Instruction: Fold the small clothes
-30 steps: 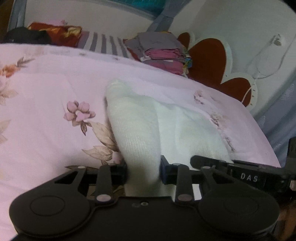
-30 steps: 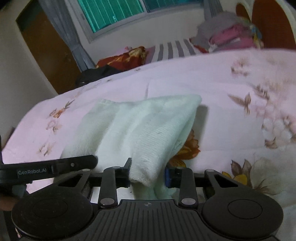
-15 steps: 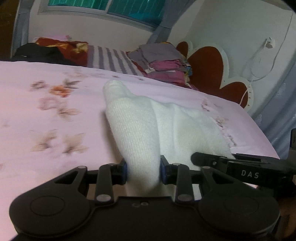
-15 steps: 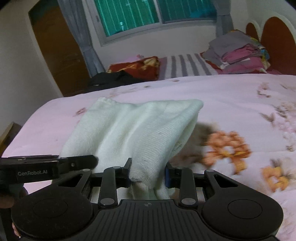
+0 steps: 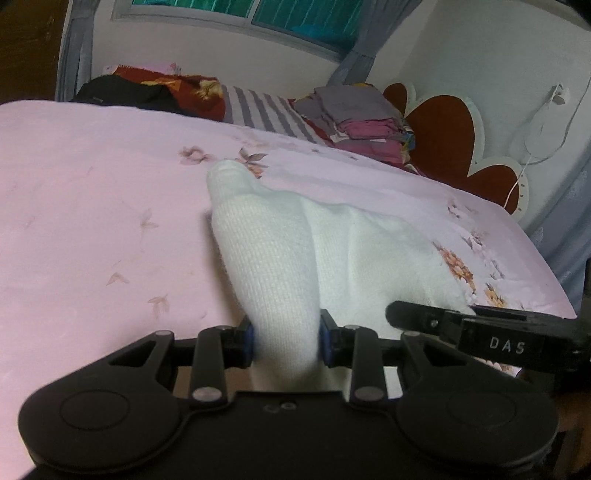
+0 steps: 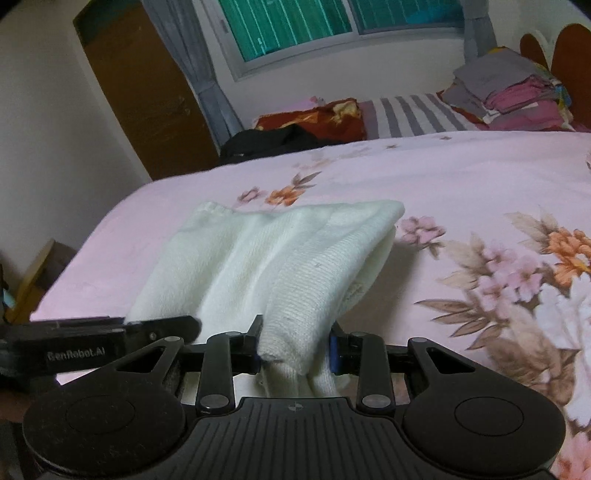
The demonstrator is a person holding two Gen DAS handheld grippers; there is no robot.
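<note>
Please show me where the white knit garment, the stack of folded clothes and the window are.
white knit garment [image 6: 280,258], right wrist view, on its middle fold.
stack of folded clothes [image 5: 362,125], left wrist view, on the pink layers.
window [image 6: 295,26], right wrist view, on the green pane.

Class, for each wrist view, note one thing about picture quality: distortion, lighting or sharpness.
Left wrist view: fisheye bends the window frame and bed edge; dim, pinkish light; white knit garment sharp, its weave readable. Right wrist view: corners darken; the wardrobe leans from distortion; the garment throws a soft shadow on the floral bedspread.
</note>
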